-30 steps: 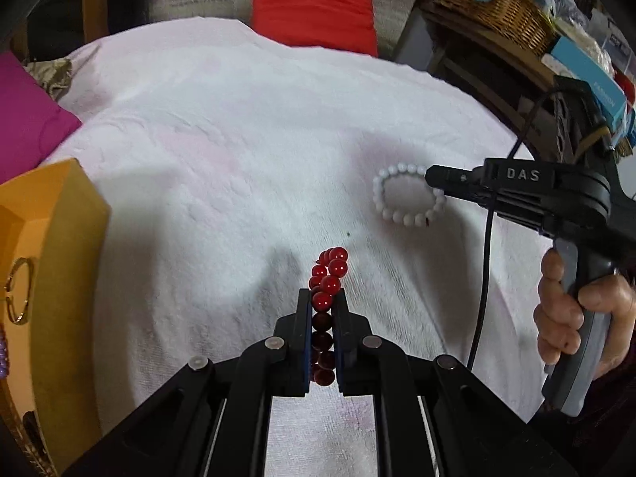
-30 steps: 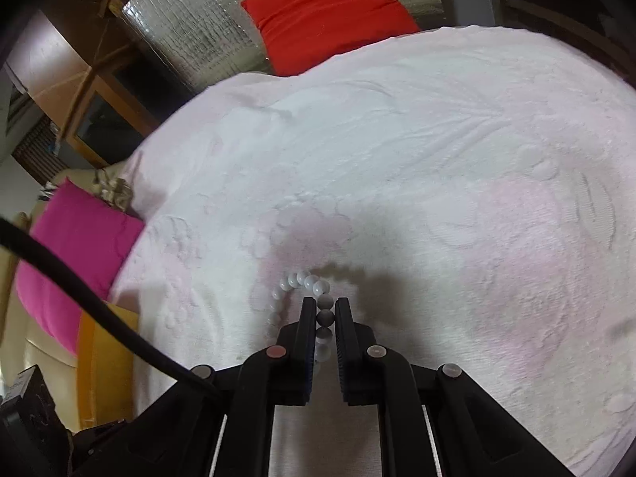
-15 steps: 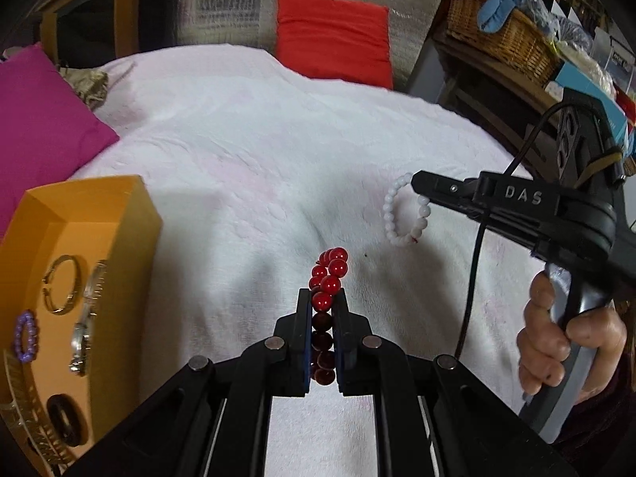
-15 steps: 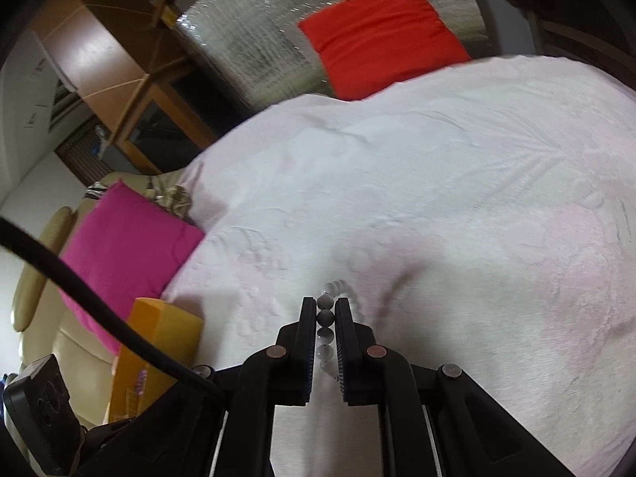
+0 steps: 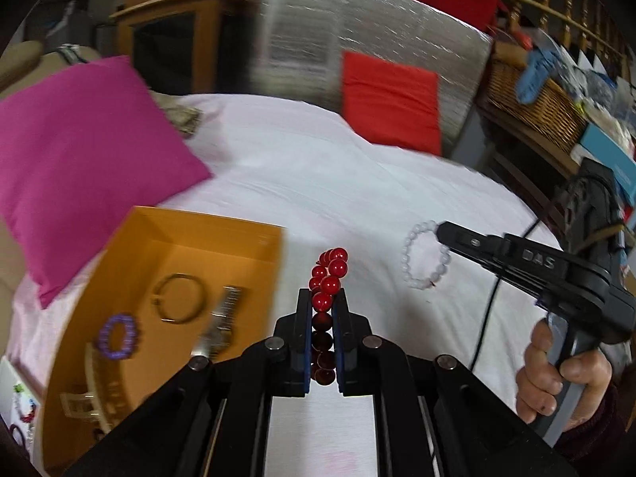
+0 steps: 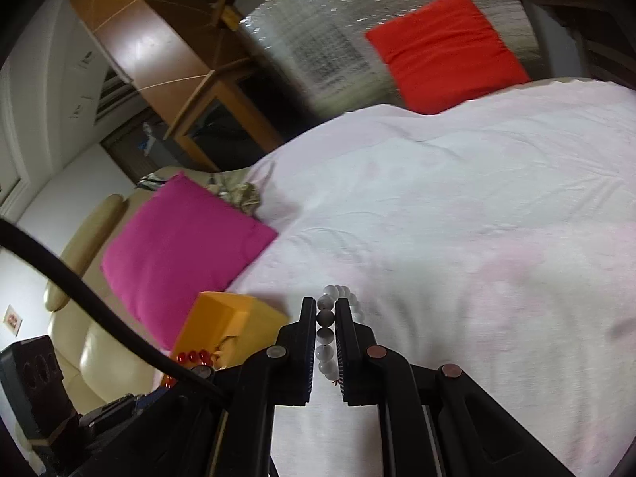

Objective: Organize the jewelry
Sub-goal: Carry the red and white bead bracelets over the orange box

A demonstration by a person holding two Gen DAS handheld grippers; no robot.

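Note:
My left gripper (image 5: 322, 302) is shut on a red bead bracelet (image 5: 329, 274), held in the air above the white bedspread. An orange box (image 5: 242, 234) lies just left of it, holding a gold bangle (image 5: 179, 298), a purple bead bracelet (image 5: 117, 336), a watch (image 5: 220, 322) and other pieces. My right gripper (image 6: 326, 310) is shut on a white bead bracelet (image 6: 326, 324); the bracelet also shows in the left wrist view (image 5: 425, 254), hanging from the right gripper's tip. In the right wrist view the orange box (image 6: 222, 322) sits low left with red beads (image 6: 192, 357) beside it.
A magenta cushion (image 5: 79, 159) lies left behind the box. A red cushion (image 5: 391, 103) leans on a silver foil panel at the far edge of the bed. A wicker basket (image 5: 532, 99) and shelves stand at right. A cable (image 6: 79, 302) crosses the right view.
Both grippers have lifted off the bedspread with their bracelets. The left view has swung left and up, so the orange box and its contents are now in full view.

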